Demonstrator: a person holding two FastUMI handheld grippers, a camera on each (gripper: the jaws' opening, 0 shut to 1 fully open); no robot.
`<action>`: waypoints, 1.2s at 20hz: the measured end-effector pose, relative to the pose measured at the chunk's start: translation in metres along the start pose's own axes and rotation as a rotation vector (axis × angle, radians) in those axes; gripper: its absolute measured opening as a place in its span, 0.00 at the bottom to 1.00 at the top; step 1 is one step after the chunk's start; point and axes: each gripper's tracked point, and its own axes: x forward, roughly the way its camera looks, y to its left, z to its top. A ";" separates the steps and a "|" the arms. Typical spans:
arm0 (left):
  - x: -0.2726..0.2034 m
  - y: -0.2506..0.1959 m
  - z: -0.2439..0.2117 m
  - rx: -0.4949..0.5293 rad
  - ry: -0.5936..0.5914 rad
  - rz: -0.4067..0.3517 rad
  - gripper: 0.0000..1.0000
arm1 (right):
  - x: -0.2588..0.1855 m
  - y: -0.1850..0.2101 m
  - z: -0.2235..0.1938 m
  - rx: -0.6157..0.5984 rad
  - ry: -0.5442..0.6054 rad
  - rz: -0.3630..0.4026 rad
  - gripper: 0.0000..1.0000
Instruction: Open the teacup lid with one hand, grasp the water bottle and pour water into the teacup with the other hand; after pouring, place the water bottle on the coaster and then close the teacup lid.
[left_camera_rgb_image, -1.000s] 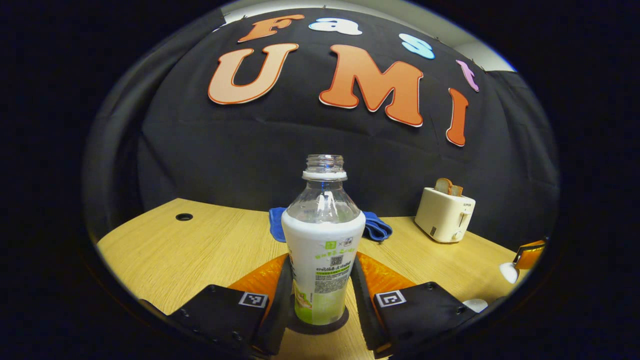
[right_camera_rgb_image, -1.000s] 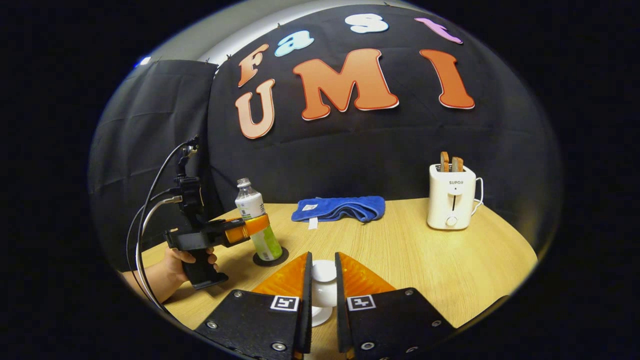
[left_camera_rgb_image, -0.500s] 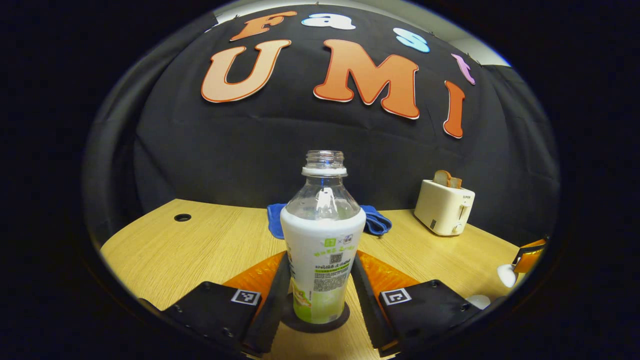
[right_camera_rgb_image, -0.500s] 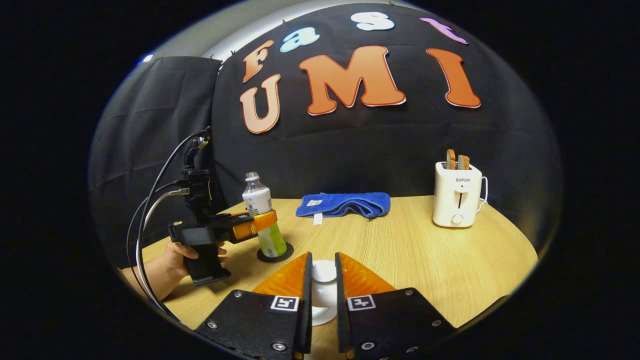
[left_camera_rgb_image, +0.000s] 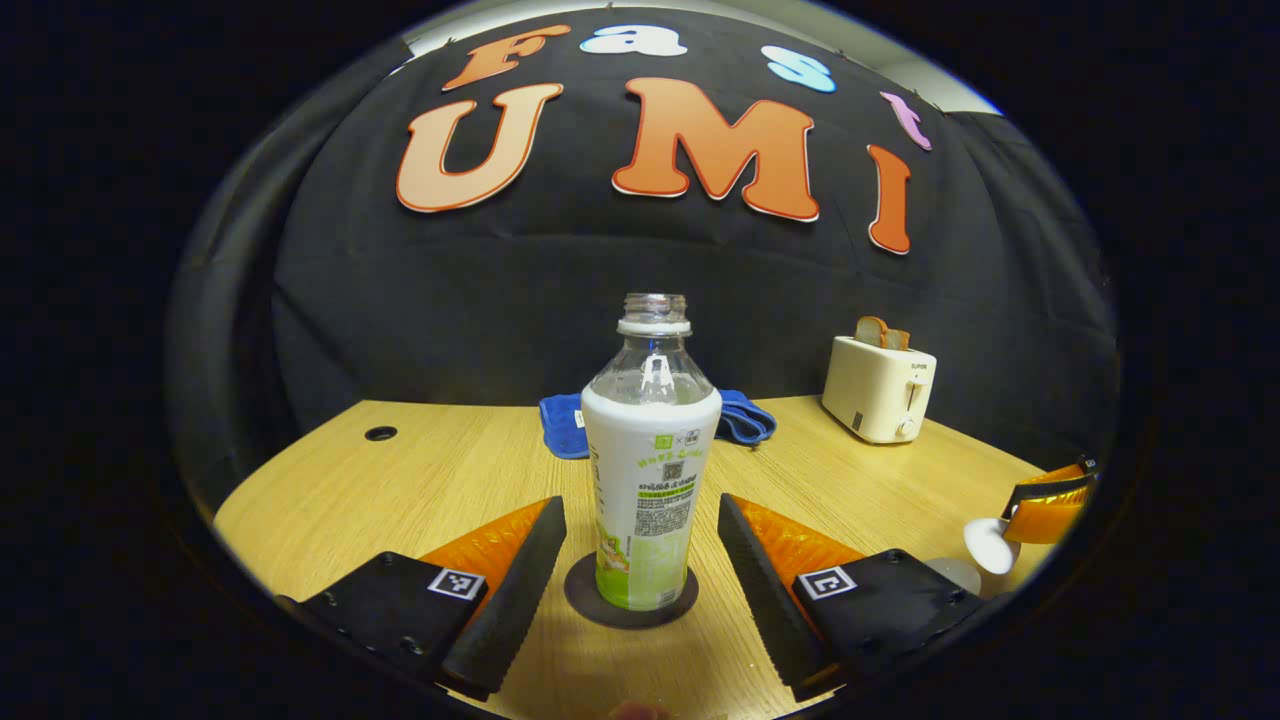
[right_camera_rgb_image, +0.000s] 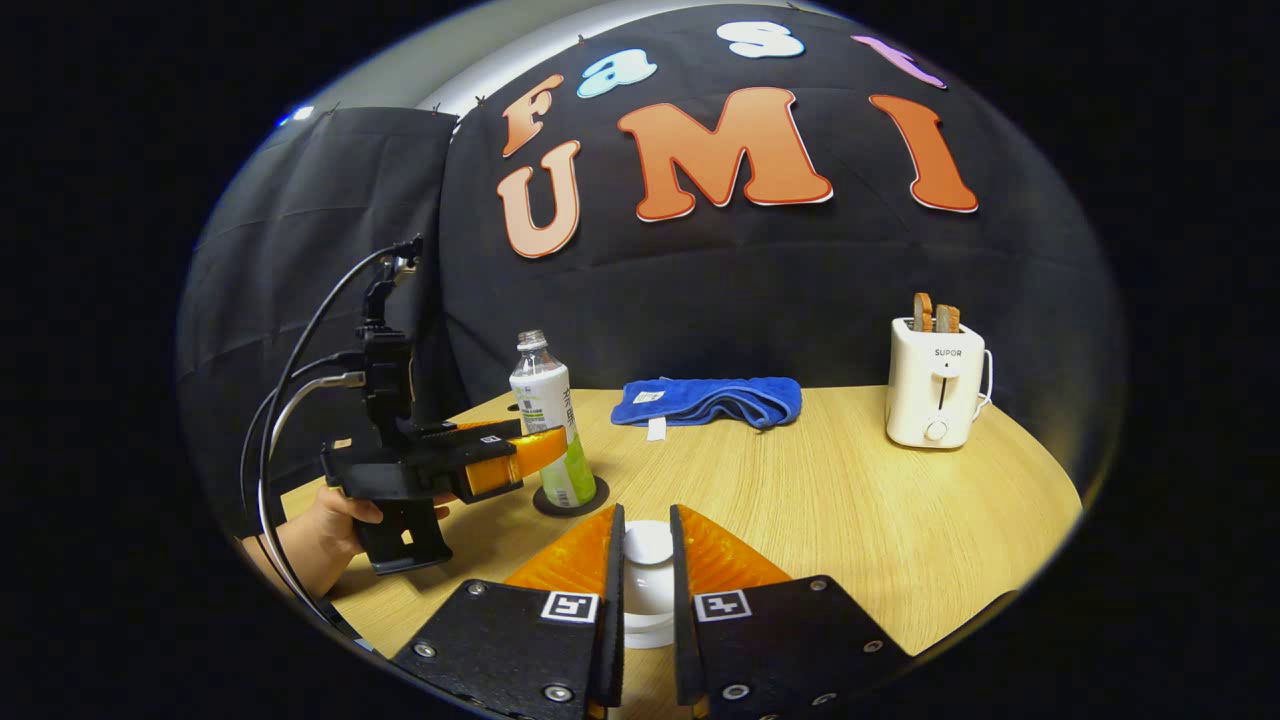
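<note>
The uncapped water bottle (left_camera_rgb_image: 650, 480) stands upright on the dark round coaster (left_camera_rgb_image: 590, 607). My left gripper (left_camera_rgb_image: 640, 503) is open, one finger on each side of the bottle with a gap to both. In the right gripper view, that gripper (right_camera_rgb_image: 530, 450) sits just left of the bottle (right_camera_rgb_image: 545, 410) and coaster (right_camera_rgb_image: 592, 494), held by a hand (right_camera_rgb_image: 305, 535). My right gripper (right_camera_rgb_image: 647, 512) is shut on the knob of the white teacup lid (right_camera_rgb_image: 648, 548). From the left gripper view, the lid (left_camera_rgb_image: 988, 545) hangs tilted over the white teacup (left_camera_rgb_image: 950, 573).
A cream toaster (right_camera_rgb_image: 935, 385) with bread in its slots stands at the back right of the wooden table (right_camera_rgb_image: 850, 520). A folded blue cloth (right_camera_rgb_image: 710, 400) lies at the back middle. A cable hole (left_camera_rgb_image: 380, 433) sits in the table's far left.
My left gripper has opened, let go of the bottle and drawn back a little; the bottle stays on the coaster. My right gripper still holds the lid.
</note>
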 end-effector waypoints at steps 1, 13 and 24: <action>-0.008 0.000 0.002 0.012 -0.015 0.006 0.97 | 0.001 0.001 -0.002 -0.009 -0.001 -0.001 0.16; -0.091 0.024 0.044 0.092 -0.165 0.171 0.98 | 0.015 0.004 -0.028 -0.077 0.067 -0.062 0.21; -0.122 0.036 0.045 0.093 -0.204 0.246 0.98 | 0.021 0.006 -0.041 -0.051 0.082 -0.065 0.25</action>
